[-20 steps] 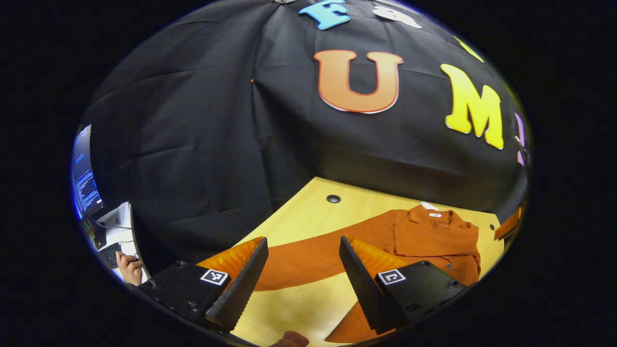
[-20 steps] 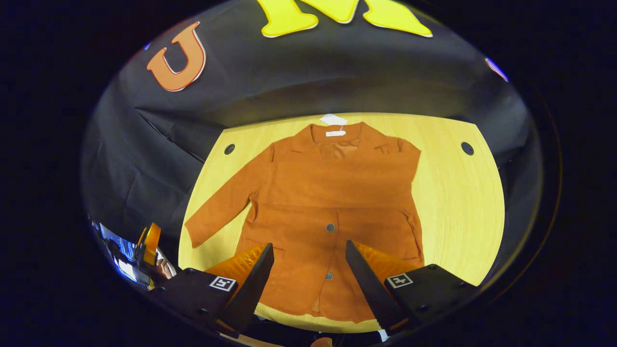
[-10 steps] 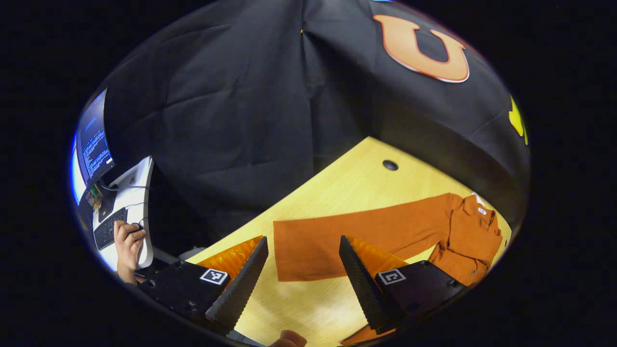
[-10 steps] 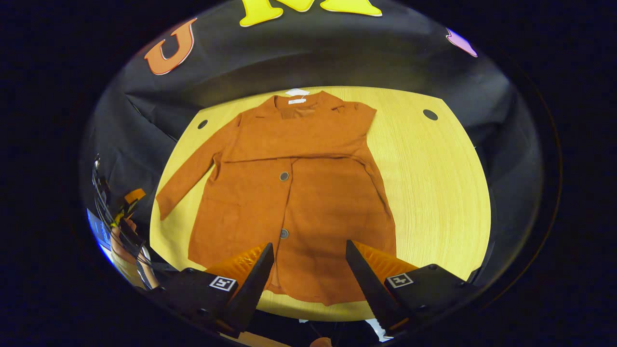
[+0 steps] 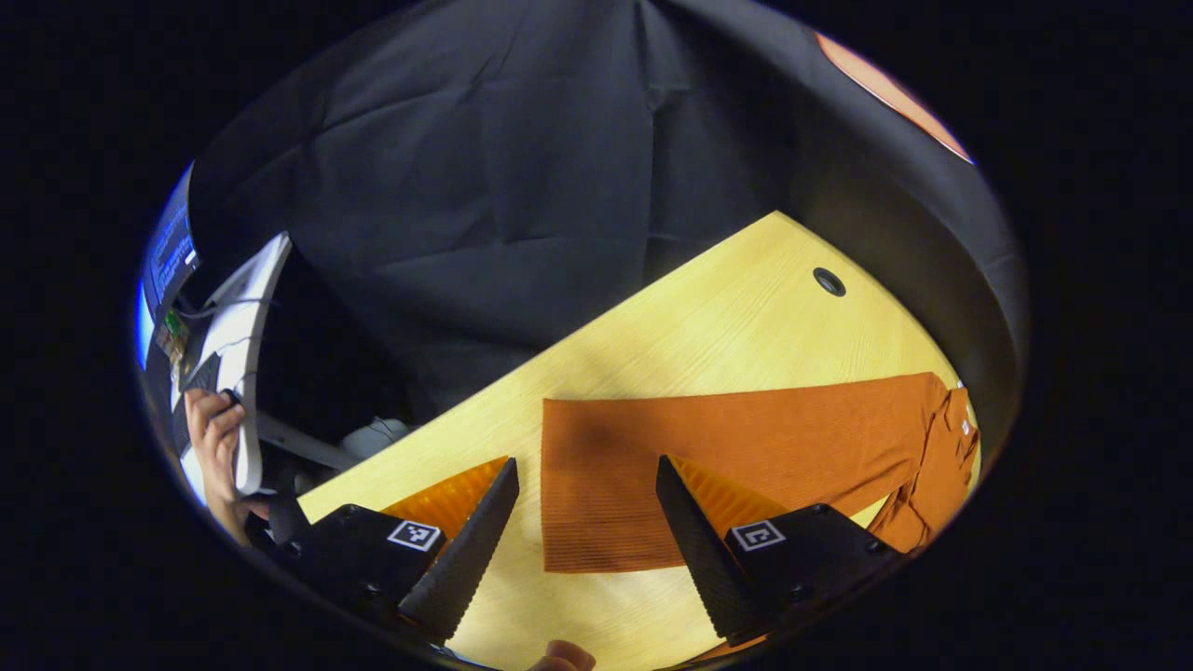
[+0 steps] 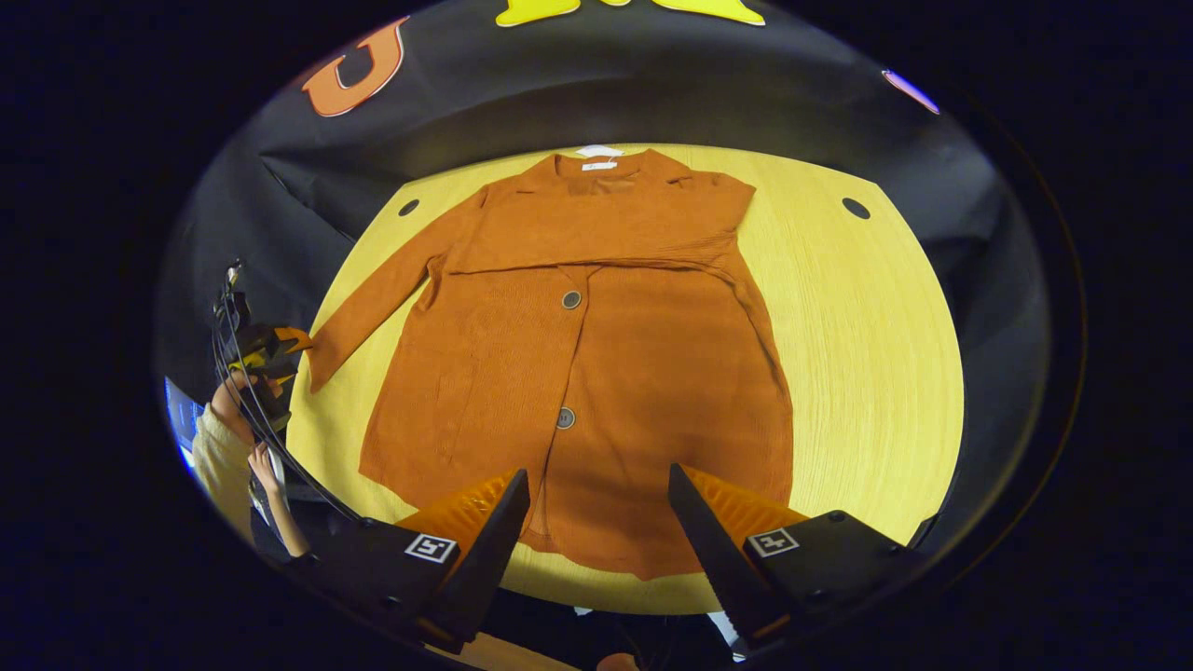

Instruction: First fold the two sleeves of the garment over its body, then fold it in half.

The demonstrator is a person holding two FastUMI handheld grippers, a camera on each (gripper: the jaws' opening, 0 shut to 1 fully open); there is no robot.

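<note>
Item: rust-orange button-front garment, laid flat and face up on a pale wooden worktop, collar at the far edge, hem at the near edge. In the right gripper view, nearest, the right gripper hangs above the hem with its jaws standing apart and nothing between them; the hem lies just ahead at 12 o'clock, and the body's long axis runs from 6 to 12 o'clock. Farther on, two buttons sit on the front placket. Beyond those, across the chest, the garment's right-hand sleeve already lies folded over the body, crossing it from about 3 towards 9 o'clock. The other sleeve lies spread on the worktop, slanting out from the shoulder towards 8 o'clock, its cuff at the worktop's left margin, with the left gripper seen small just beside that cuff. In the left gripper view, nearest, the left gripper has its jaws spread wide, holding nothing; the cuff end of the spread sleeve lies directly between and ahead of them at 12 o'clock, and the sleeve's long axis runs off towards 2 o'clock to the shoulder. Judgement: the left gripper is far the nearer to the outstretched sleeve, the right gripper being well apart from it at the hem; the cuff lies square-on to the left jaws.
</note>
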